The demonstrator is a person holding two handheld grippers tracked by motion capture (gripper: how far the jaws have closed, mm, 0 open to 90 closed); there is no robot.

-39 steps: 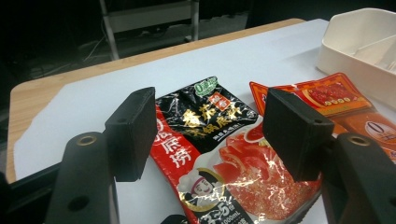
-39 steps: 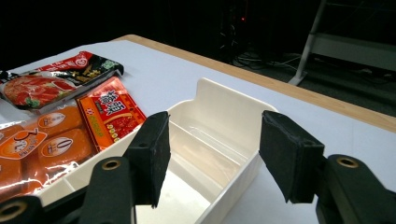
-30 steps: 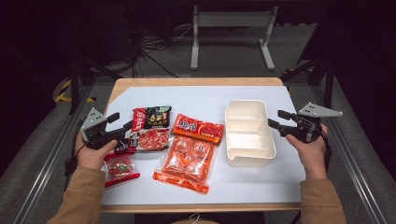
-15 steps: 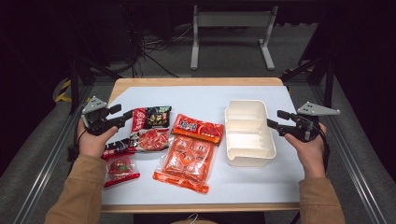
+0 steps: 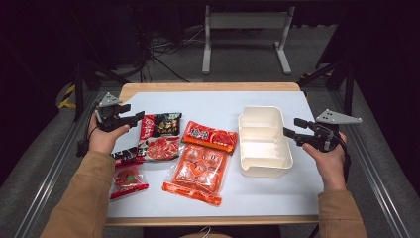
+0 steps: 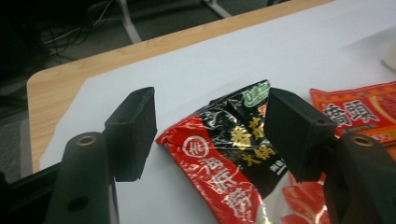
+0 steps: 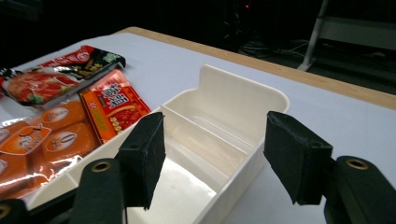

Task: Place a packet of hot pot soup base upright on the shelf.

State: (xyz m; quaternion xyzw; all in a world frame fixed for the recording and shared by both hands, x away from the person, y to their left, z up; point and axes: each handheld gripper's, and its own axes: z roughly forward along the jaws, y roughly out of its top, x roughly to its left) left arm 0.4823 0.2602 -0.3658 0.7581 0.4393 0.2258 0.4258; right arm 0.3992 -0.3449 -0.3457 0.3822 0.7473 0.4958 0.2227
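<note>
Worktop point(image 5: 218, 101) carries everything, white sheet over wood. Tub point(image 5: 264, 140), cream with a divider, sits toward the right edge. Three packets lie left of it: a big orange one point(image 5: 197, 171) near the front edge, a red one point(image 5: 210, 137) touching the tub's left wall, and a black-and-red packet point(image 5: 160, 136) toward the left edge. Right claw point(image 5: 292, 128) stands wide at the tub's right wall, nothing between its pads. Left claw point(image 5: 132, 117), having just been opening, gapes wide at the black-and-red packet's far corner, not pressing it.

Table point(image 5: 208, 87) (white mat point(image 5: 223, 104), packets point(image 5: 195, 171), tray point(image 5: 262, 141))
</note>
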